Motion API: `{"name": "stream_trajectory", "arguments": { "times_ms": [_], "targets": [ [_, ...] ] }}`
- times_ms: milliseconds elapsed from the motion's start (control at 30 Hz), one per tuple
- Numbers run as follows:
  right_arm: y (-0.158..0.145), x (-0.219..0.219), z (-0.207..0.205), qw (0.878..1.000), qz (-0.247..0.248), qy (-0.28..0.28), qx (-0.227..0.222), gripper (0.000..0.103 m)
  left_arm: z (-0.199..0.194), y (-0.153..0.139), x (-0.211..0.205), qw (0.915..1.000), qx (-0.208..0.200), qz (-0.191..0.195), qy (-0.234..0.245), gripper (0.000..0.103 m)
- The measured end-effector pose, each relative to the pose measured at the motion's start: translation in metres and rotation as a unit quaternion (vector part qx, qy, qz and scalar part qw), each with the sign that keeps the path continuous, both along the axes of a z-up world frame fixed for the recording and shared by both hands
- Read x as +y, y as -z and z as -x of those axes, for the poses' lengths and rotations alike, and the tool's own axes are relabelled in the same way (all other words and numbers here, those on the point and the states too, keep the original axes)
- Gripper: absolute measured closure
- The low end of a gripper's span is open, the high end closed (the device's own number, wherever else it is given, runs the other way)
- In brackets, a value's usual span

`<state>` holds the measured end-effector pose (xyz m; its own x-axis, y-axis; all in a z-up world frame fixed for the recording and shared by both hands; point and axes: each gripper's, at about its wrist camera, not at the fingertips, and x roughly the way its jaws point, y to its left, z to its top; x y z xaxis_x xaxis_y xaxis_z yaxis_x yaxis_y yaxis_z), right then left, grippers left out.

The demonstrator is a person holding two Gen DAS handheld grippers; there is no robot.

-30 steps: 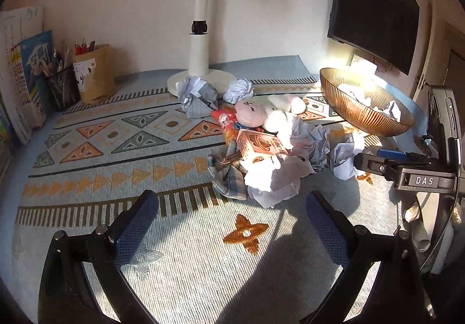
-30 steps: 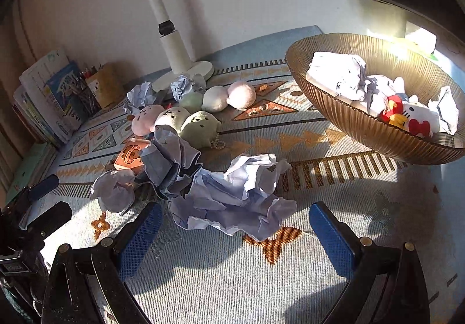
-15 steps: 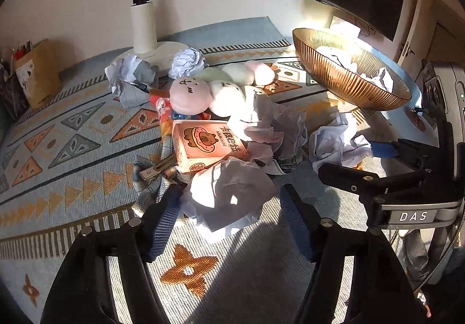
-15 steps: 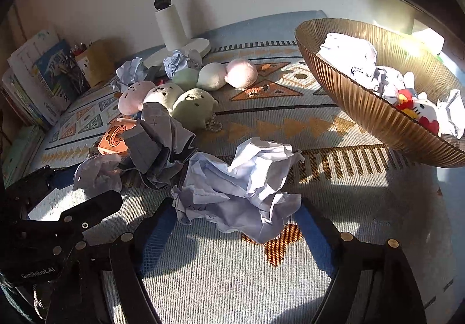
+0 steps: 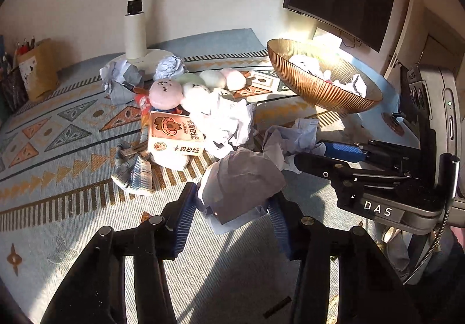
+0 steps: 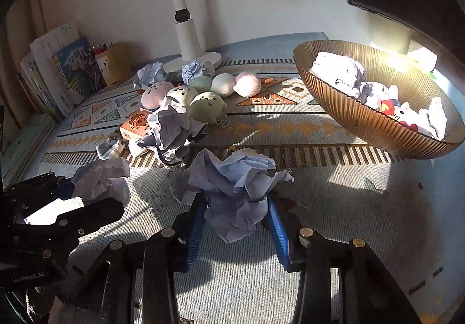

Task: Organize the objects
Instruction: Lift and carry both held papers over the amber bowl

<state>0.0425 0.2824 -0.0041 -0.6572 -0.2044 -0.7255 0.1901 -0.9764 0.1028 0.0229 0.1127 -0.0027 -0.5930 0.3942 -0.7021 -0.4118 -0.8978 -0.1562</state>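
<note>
**Both jaws clamp crumpled paper on the patterned worktop**

Jaws of the left gripper (image 5: 229, 216) are closing, a grey crumpled paper ball (image 5: 241, 184) pinched between the blue pads. Jaws of the right gripper (image 6: 234, 225) are pressed onto a bluish crumpled paper wad (image 6: 235, 187), near centre. Far right, the amber ribbed bowl (image 6: 357, 117) holds paper and small toys. Far left of centre lie round plush toys (image 6: 203, 103), an orange carton (image 5: 174, 135) and a plaid cloth (image 5: 130, 170).

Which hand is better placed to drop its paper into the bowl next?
Right. The right gripper is shut on its paper, nearer the bowl. The left gripper is closing around its paper.
</note>
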Motion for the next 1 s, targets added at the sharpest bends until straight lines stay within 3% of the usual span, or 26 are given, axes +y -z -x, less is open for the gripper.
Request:
{"name": "stream_trajectory", "arguments": {
  "times_ms": [100,167,200,233,367,533,633,800,900,1000],
  "targets": [
    [-0.006,0.016,-0.013,1.0,0.015,0.014,0.001,0.062,-0.013,0.004,0.006,1.0,0.005,0.004,-0.001,0.057],
    [-0.015,0.024,-0.018,1.0,0.02,0.017,0.014,0.055,-0.017,0.002,0.009,0.9998,0.02,0.007,-0.002,0.057],
    [-0.019,0.027,-0.019,1.0,0.016,0.017,0.017,0.038,-0.017,0.002,0.009,0.9997,0.021,0.008,-0.005,0.057],
    [-0.022,0.03,-0.021,1.0,0.007,0.019,0.022,0.029,-0.015,0.003,0.008,0.9997,0.019,0.009,-0.008,0.057],
    [-0.028,0.048,-0.032,0.999,-0.015,0.034,0.019,0.029,-0.012,0.003,-0.004,0.9996,0.013,-0.017,-0.019,0.056],
    [-0.013,0.057,-0.036,0.992,0.104,0.026,-0.064,0.029,-0.01,0.003,-0.006,0.9993,0.01,-0.029,-0.022,0.056],
    [0.002,0.044,-0.021,0.986,0.115,0.054,-0.111,0.027,-0.011,0.003,-0.005,0.9993,0.012,-0.029,-0.02,0.056],
    [-0.006,0.037,0.013,0.985,0.125,0.073,-0.095,0.024,-0.009,0.004,-0.006,0.9992,0.004,-0.038,-0.017,0.056],
    [-0.005,0.025,0.04,0.988,0.125,0.041,-0.078,0.024,-0.009,0.005,-0.005,0.9992,0.003,-0.038,-0.013,0.056],
    [-0.002,0.016,0.05,0.992,0.093,0.03,-0.074,0.024,-0.009,0.005,-0.006,0.9991,0.001,-0.04,-0.012,0.055]
  ]
}}
